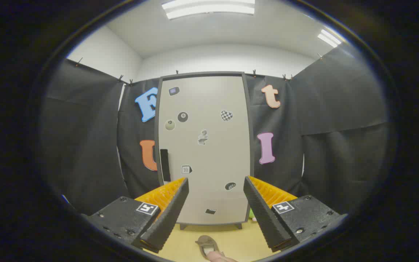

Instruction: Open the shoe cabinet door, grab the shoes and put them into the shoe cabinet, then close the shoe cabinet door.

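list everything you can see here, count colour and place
shoe cabinet: 1, pale grey with dark frame, upright against the booth wall, beyond the fingers, door shut
door handle: 1, black, at the door's left edge
stickers: about nine, mixed colours, scattered over the door
shoe: 1, brown, on the yellow floor between the fingers
green item: 1, at the cabinet's lower right corner, too hidden to identify
ceiling lights: 2, white
hand-held gripper: 1, fingers open, holding nothing
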